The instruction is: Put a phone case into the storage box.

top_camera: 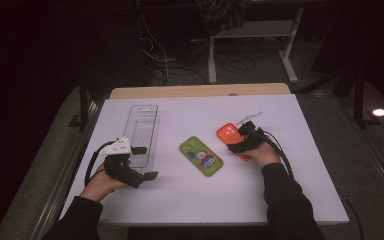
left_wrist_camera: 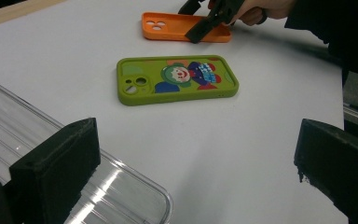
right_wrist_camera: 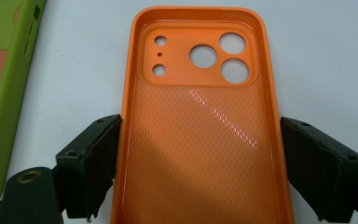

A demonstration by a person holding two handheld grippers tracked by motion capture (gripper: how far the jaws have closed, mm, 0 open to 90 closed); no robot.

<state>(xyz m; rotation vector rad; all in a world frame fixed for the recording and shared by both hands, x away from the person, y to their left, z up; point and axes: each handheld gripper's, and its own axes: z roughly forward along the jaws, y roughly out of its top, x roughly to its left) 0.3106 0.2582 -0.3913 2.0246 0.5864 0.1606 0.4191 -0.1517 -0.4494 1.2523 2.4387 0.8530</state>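
My right gripper straddles the orange phone case, lying inside-up on the white bench; jaws flank both long edges, touching or nearly, so no firm grip confirmed. My left gripper waits, jaws wide and empty, beside the clear tray, probably the drop-off. The green case lies between them.

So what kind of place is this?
Probably a lab or workshop for recording handling tasks: a white table, loose cables on the floor behind it, and a dark room with desk legs.
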